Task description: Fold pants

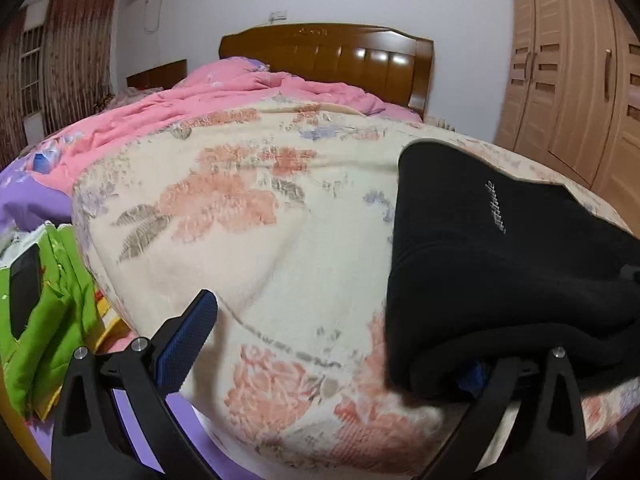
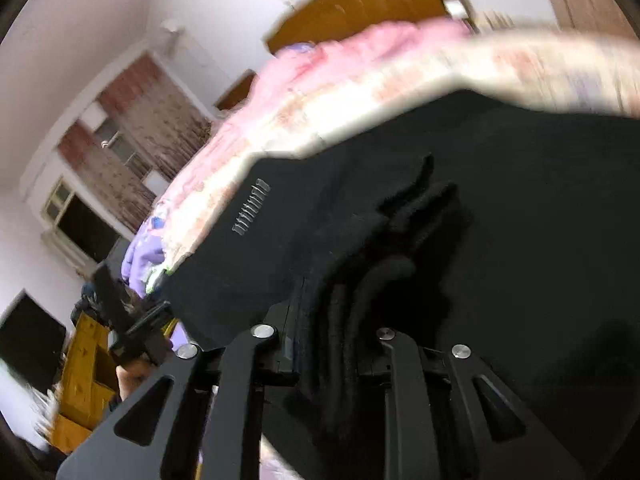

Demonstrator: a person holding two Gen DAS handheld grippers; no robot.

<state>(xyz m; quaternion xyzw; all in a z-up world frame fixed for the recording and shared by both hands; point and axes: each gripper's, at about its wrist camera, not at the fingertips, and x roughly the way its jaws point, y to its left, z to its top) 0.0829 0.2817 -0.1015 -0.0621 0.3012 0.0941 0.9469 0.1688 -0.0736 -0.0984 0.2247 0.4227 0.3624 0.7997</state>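
Observation:
The black pants (image 1: 500, 264) lie bunched on the cream floral blanket (image 1: 280, 220) at the right of the left wrist view, a small white logo facing up. My left gripper (image 1: 332, 344) is open; its left blue pad (image 1: 188, 344) is bare and the pants drape over its right finger. In the right wrist view the black pants (image 2: 440, 220) fill most of the frame. My right gripper (image 2: 332, 320) is shut on a thick bunch of pants fabric between its fingers. The left gripper (image 2: 132, 320) also shows at the left there.
Pink quilt (image 1: 240, 92) and wooden headboard (image 1: 328, 56) lie beyond the blanket. Green cloth with a dark phone (image 1: 24, 284) sits at the bed's left edge. A wooden wardrobe (image 1: 568, 80) stands right. Curtained window (image 1: 60, 60) at left.

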